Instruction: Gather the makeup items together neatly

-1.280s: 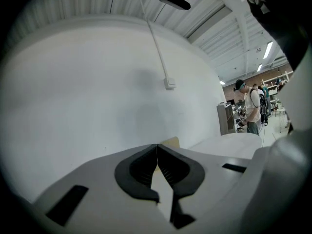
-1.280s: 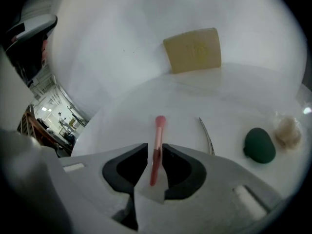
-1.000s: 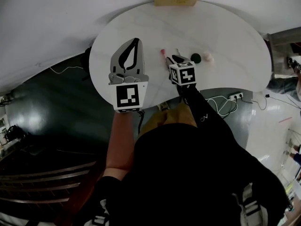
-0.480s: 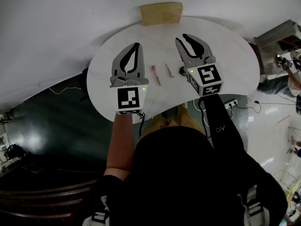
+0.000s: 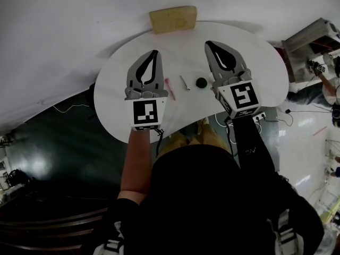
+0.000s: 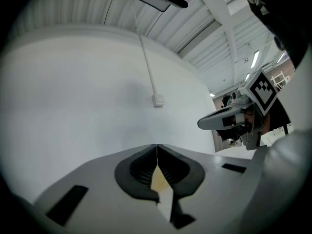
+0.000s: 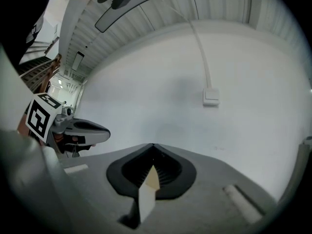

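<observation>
Three makeup items lie in a row on the round white table (image 5: 117, 78): a pink stick (image 5: 170, 88), a thin pale stick (image 5: 184, 83) and a dark green round piece (image 5: 201, 82). My left gripper (image 5: 154, 52) hovers level above the table, left of the pink stick, shut and empty. To the right of the green piece my right gripper (image 5: 208, 43) is held level; its jaws have just closed with nothing between them. The left gripper view looks at the white wall past touching jaws (image 6: 156, 145), with the right gripper (image 6: 229, 121) alongside. The right gripper view shows its own touching jaws (image 7: 153, 145) and the left gripper (image 7: 83, 128).
A yellow box (image 5: 173, 19) sits at the table's far edge against the white wall. A power strip with cables (image 5: 260, 116) lies on the dark floor at the right. A wall switch (image 7: 211, 97) with a cable duct is ahead of both grippers.
My right gripper has risen from among the items on the table to hang level beside the left one. The left gripper has moved up a little.
</observation>
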